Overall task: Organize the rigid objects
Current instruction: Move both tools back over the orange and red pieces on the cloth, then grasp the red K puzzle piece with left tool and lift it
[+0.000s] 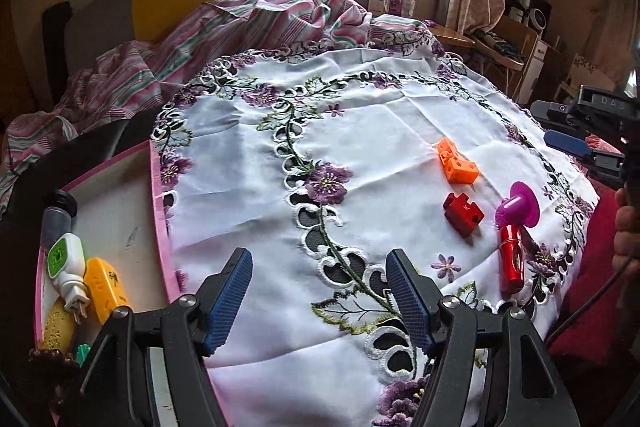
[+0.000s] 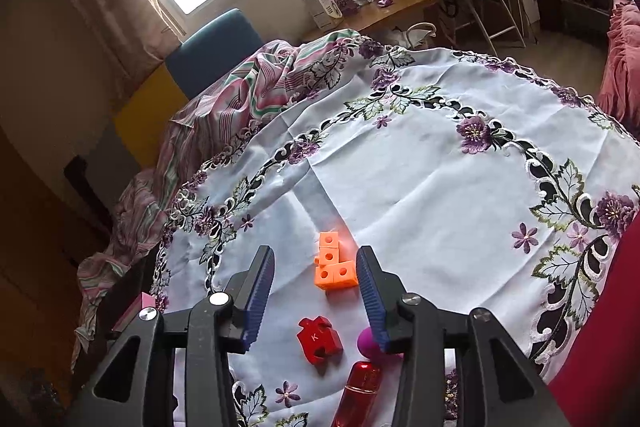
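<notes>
partly hidden purple toy (image 2: 370, 343) behind empty, parted right gripper (image 2: 316, 301); left gripper (image 1: 320, 301) open, empty.

Left gripper (image 1: 318, 301) low over embroidered white tablecloth (image 1: 360, 115), jaws apart, nothing between them. Pink tray (image 1: 158, 195) at left edge holds a white plug (image 1: 68, 267), a yellow block (image 1: 105, 287), a dark-capped bottle (image 1: 58, 219). To the right on the cloth: orange block (image 1: 456, 163), red block (image 1: 463, 213), red tube (image 1: 511, 259), pink suction cup (image 1: 520, 203) touching the tube's top. Right gripper (image 1: 580, 143) at far right edge.
</notes>
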The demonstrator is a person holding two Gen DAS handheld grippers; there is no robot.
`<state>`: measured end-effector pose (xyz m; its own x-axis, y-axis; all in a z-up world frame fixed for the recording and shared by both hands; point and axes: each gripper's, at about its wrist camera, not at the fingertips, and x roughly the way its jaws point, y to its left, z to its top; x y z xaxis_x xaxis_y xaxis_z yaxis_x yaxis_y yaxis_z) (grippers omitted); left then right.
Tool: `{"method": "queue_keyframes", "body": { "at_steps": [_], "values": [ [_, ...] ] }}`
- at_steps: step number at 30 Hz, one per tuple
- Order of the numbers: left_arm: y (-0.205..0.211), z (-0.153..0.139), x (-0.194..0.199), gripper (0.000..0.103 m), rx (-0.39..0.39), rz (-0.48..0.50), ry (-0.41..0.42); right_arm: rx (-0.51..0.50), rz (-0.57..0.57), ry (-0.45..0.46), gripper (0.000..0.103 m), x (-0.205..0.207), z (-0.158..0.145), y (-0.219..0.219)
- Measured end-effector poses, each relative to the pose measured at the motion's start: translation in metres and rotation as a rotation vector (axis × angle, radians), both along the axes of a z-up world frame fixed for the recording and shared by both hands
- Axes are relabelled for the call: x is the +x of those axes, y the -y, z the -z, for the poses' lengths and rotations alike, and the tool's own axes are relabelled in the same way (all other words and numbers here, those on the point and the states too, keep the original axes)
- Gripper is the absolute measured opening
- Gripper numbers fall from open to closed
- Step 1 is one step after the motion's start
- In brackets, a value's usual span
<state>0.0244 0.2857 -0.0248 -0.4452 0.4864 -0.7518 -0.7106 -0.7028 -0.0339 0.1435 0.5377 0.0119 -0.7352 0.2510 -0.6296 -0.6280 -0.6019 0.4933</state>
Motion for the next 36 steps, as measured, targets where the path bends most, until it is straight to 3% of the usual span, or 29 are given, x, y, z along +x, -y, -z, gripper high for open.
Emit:
{"method": "queue_keyframes", "body": {
  "at_steps": [12, 17, 25, 36],
  "values": [
    [-0.047, 0.011, 0.005, 0.069, 0.012, 0.118, 0.058, -0.012, 0.011, -0.015, 0.043, 0.002, 0.001, -0.002],
    [-0.072, 0.017, 0.006, 0.069, 0.028, 0.175, 0.123, -0.026, 0.021, -0.030, 0.043, 0.006, 0.002, -0.004],
    [-0.123, 0.030, 0.011, 0.052, 0.013, 0.272, 0.222, -0.041, 0.013, -0.043, 0.043, 0.006, 0.003, -0.005],
    [-0.168, 0.053, 0.003, 0.052, -0.037, 0.248, 0.301, -0.046, -0.019, -0.036, 0.043, 0.000, 0.004, -0.002]
  ]
}}
